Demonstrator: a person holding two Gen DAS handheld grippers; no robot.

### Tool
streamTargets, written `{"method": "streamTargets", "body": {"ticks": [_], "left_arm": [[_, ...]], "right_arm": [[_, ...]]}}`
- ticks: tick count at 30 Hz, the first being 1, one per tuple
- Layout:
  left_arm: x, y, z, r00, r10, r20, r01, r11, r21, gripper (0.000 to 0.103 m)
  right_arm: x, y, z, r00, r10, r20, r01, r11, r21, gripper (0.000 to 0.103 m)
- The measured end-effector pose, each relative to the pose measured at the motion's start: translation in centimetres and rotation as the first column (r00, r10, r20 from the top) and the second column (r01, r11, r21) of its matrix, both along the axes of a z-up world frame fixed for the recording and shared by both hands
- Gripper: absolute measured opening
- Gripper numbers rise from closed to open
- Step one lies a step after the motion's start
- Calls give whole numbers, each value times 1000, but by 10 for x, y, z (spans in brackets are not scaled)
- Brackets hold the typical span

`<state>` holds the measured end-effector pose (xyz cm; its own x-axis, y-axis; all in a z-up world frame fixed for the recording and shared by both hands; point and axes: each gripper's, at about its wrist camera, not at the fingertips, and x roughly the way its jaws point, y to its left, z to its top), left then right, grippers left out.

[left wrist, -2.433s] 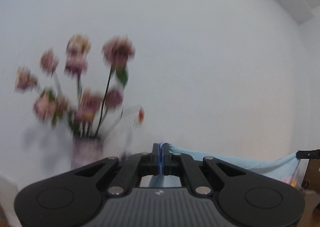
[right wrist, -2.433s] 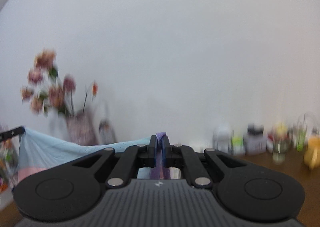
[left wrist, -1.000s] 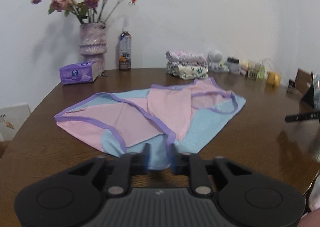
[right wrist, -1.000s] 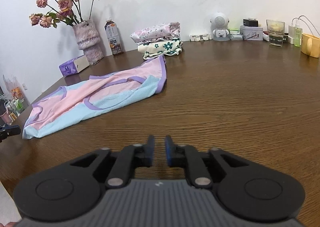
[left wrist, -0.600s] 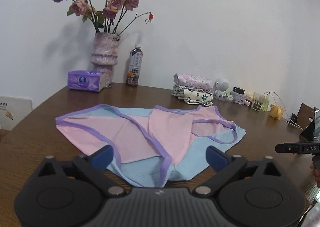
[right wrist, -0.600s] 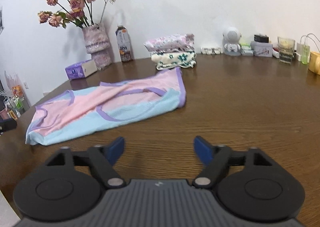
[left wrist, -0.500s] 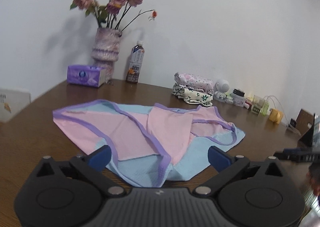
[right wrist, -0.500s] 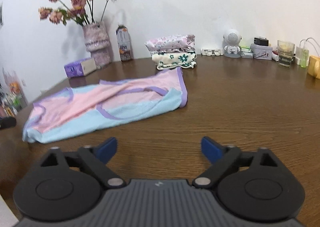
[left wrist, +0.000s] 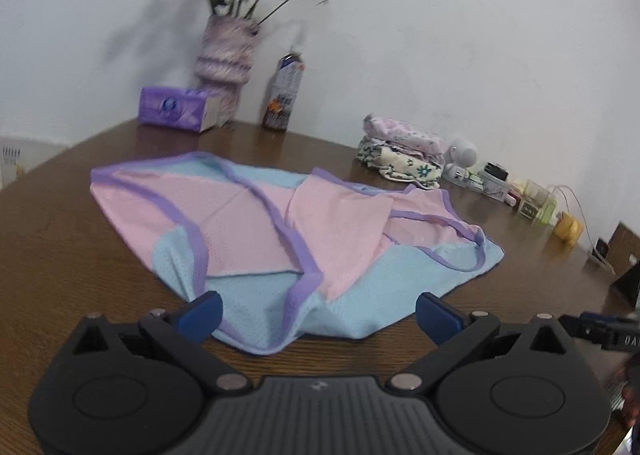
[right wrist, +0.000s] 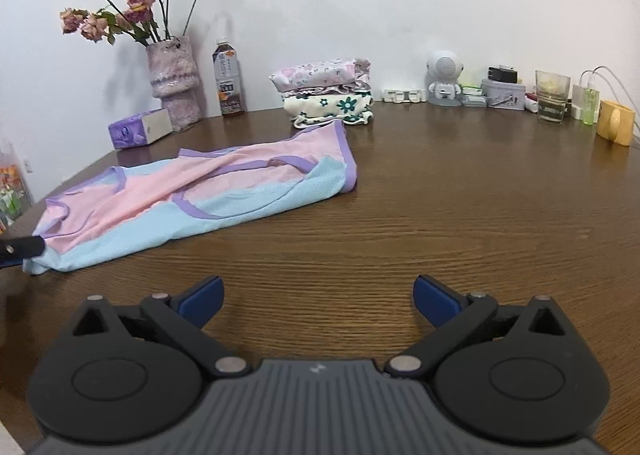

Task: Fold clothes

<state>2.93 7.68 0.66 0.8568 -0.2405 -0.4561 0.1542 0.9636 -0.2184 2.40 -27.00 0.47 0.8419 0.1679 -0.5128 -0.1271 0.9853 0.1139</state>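
A pink and light-blue tank top (left wrist: 280, 231) with purple trim lies spread on the brown wooden counter (right wrist: 460, 215). It is not yet folded neatly: one pink part is turned over the middle, and the straps lie in loops on top.

The left hand-held gripper (left wrist: 318, 313) has its jaws wide apart. They have just been opening. The near blue hem of the tank top lies between the two blue fingertips (left wrist: 200, 315), but they do not press on the cloth. The right hand-held gripper (right wrist: 316, 301) also stands wide apart, with its jaws just opened, and only bare counter is between them. It is well apart from the tank top, which in this view lies to the left.

At the back of the counter, near the white wall, there is a stack of folded clothes (right wrist: 324, 97), just beside the far corner of the tank top. To the left stand a drink bottle (right wrist: 228, 79), a purple vase with dried roses (right wrist: 174, 83) and a purple tissue pack (right wrist: 138, 131). To the right stand a small white robot figure (right wrist: 442, 79), a glass (right wrist: 552, 101) and a yellow cup (right wrist: 616, 127).
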Motion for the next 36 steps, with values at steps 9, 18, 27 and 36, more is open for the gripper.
{"method": "streamTargets", "body": {"ticks": [9,18,27,36], "left_arm": [[-1,-11,-2,1000,20,-13,-19,999,48,103],[0,-17,-1,998,54,-30,-51,993,103,103],[1,-18,-1,996,77,-35,-73,990,119,103],[-1,-19,-1,994,103,-24,-99,986,137,103]], "right_arm": [[-9,2,2,998,28,55,-29,1000,4,103],[-11,1,3,997,35,70,-36,999,19,103],[-11,-4,1,998,29,61,-33,998,56,103],[-11,-5,0,998,22,62,-27,997,69,103]]}}
